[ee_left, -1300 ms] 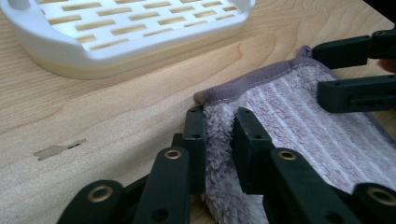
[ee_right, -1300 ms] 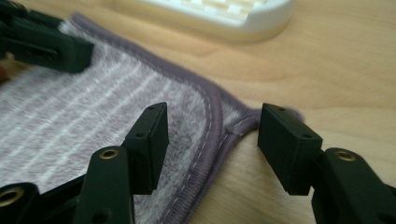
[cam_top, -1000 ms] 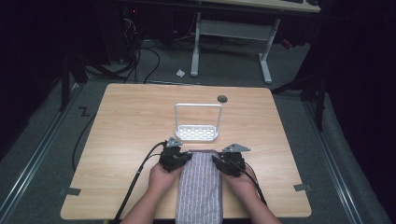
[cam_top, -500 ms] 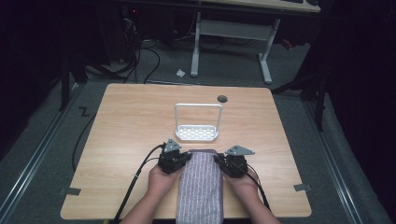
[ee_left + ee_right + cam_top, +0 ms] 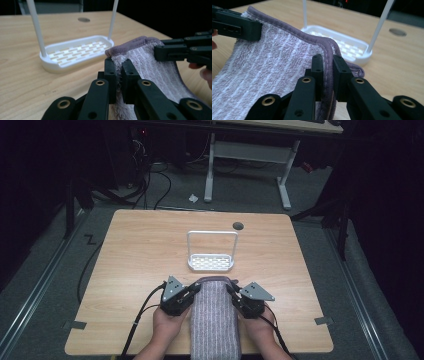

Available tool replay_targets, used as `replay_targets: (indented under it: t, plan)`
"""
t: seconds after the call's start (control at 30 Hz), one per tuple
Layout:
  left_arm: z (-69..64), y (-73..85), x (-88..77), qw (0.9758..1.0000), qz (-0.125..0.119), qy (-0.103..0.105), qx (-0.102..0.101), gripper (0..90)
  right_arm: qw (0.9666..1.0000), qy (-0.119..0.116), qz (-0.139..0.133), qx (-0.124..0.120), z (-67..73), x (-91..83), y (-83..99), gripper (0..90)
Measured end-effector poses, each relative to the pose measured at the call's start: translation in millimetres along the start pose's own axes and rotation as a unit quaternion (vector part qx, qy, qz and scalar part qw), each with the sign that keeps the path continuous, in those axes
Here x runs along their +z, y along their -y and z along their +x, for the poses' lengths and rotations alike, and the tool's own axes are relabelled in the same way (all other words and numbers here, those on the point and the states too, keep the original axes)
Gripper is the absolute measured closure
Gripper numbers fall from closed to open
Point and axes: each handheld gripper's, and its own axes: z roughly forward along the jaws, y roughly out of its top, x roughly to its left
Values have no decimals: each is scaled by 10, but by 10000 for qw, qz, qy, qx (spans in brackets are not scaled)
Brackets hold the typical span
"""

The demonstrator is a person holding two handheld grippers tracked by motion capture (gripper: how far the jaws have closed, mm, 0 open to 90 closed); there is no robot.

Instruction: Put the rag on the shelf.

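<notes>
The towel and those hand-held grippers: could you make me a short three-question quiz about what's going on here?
1. True or false: both hand-held grippers are shut on the towel.
2. What stands just beyond the towel's far edge? A) the white rack B) a mug C) a book
3. Fill in: the left hand-held gripper and the right hand-held gripper each pinch the towel near a far ____.

Key: 1 true; 2 A; 3 corner.

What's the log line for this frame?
left gripper: shut on towel | right gripper: shut on towel | towel corners lifted | rack: empty, beyond towel
</notes>
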Motion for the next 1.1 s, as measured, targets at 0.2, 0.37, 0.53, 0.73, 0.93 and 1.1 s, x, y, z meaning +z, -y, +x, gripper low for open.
replay_targets:
  t: [0.2, 0.37, 0.53, 0.73, 0.93, 1.1]
  plan:
    - [4, -178, -65, 9996, -281, -45, 67, 848, 9995, 82, -299, -81, 41, -50, -159, 812]
    - [12, -372, -100, 9986, -515, -112, 47, 850, 9977, 123, -672, -34, 10, -125, -382, 812]
    - [-33, -580, -128, 9973, -696, -209, 133, 850, 9955, 189, -925, -42, -16, -191, -546, 812]
    - [-105, -712, -172, 9959, -831, -269, 256, 851, 9931, 225, -1148, -11, -33, -267, -660, 812]
    - [-187, -849, -227, 9937, -994, -301, 414, 851, 9893, 263, -1434, -83, -47, -402, -808, 812]
    - [-229, -999, -258, 9917, -1127, -292, 538, 852, 9867, 277, -1597, -84, -64, -475, -921, 812]
